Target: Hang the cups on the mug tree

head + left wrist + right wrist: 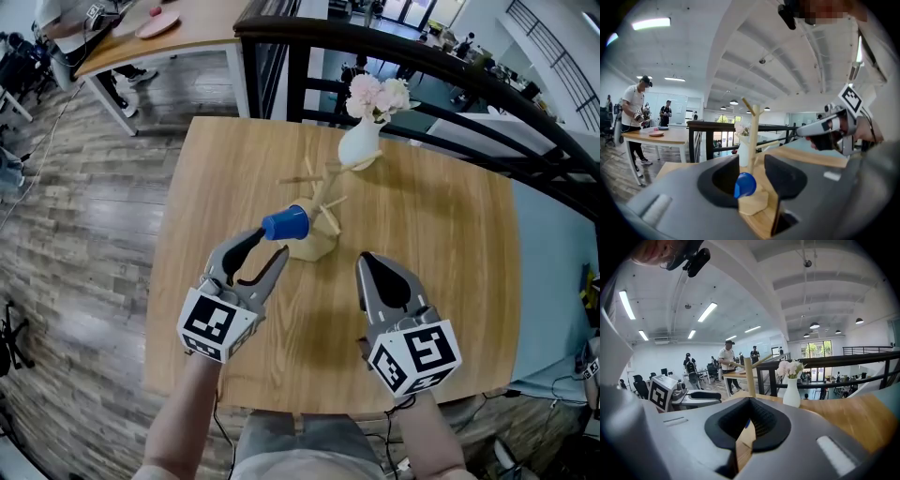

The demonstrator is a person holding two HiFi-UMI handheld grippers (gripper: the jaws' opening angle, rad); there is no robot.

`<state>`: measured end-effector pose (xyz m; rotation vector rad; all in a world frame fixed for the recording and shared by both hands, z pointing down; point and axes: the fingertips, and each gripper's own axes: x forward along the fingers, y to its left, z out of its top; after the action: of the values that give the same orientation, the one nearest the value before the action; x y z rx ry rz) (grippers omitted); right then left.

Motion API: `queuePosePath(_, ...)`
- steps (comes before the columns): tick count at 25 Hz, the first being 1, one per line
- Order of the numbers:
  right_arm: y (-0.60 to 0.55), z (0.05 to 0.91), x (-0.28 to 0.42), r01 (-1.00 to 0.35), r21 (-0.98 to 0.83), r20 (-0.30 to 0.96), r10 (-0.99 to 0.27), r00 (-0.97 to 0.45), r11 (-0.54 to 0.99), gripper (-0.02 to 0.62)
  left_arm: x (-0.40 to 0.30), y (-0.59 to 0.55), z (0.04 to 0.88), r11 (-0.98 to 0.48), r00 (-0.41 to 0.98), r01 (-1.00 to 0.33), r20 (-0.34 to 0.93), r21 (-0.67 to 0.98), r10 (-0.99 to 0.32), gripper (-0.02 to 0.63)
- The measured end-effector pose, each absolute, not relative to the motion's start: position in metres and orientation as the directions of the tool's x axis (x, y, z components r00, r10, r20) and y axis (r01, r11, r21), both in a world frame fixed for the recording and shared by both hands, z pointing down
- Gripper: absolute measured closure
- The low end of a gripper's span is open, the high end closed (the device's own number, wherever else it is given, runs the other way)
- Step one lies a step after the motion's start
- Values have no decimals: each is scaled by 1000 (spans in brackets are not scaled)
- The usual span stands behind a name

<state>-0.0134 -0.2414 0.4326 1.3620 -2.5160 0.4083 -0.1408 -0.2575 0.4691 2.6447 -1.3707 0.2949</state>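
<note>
At the centre of the wooden surface point(450, 234), the blue cup point(286, 223) hangs low on the mug tree point(317, 202), at its 8 o'clock side. Left gripper point(267, 246) sits just short of it, fingers point(246, 246) apart, clear of the cup. Right gripper point(367, 260), at the tree's 5 o'clock, has its fingers together and empty. Flower vase point(360, 142) stands at 1 o'clock.

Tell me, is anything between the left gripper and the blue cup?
Nothing visible is. The blue cup is right in front of the left gripper, whose fingers are open, beside the mug tree. The vase stands behind the tree.
</note>
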Motion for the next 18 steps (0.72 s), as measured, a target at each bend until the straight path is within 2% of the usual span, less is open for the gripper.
queuePosePath(12,-198,343,-9,-839,-79,232,-809,-540,538,595,-139,-205,356,-555,552,-832,113,3,-826,572)
queuePosePath(18,-163,300,-6,-831,-59,179,-814,-553,552,595,-138,-171,310,-552,549,-834,83,-8,-832,585)
